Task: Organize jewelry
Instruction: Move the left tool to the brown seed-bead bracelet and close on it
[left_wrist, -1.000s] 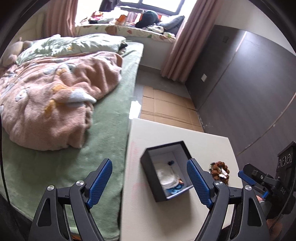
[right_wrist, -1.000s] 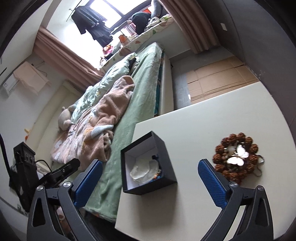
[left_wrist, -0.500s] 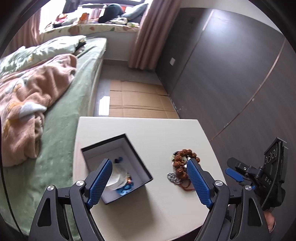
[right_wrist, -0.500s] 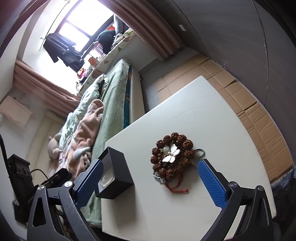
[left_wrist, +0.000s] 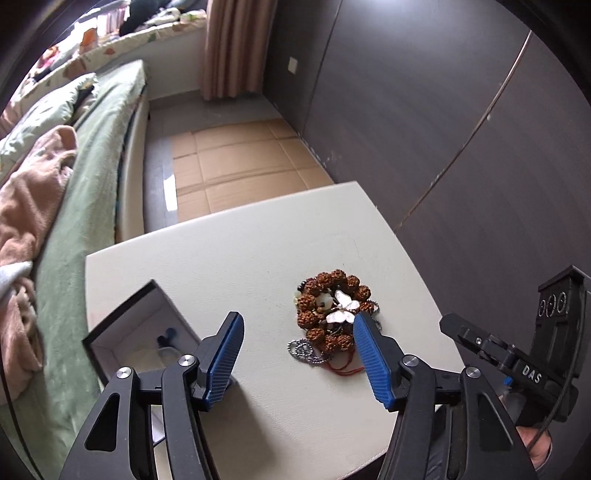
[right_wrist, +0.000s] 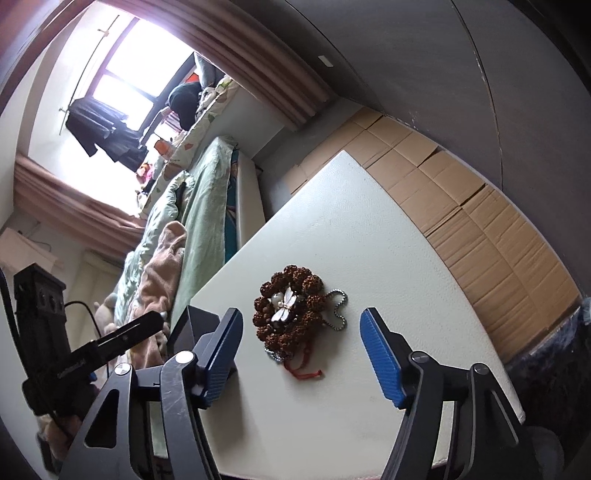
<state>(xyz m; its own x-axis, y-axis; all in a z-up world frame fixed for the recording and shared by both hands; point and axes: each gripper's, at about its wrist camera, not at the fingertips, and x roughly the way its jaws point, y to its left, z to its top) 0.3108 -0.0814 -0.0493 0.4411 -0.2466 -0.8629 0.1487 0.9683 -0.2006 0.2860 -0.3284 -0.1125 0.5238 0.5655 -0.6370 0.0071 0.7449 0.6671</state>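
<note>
A green-sheeted bed (left_wrist: 92, 206) flanks a matte cream table (left_wrist: 258, 258). On it sit a black square box (left_wrist: 110, 332) with a white lining and a knobbly brown bead bracelet (left_wrist: 325, 306) – pearly butterfly on top. "DAS" marks the right gripper (right_wrist: 301, 347). The left gripper (left_wrist: 297, 354) and the right are both closing, empty, with the bracelet lying just ahead of them.

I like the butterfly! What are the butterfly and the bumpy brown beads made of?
The butterfly looks like shiny white shell or enamel on metal: its wings gleam. The brown beads look like dried seeds or carved wood: dull, rough and knobbly. I can't be sure of either from here.
</note>
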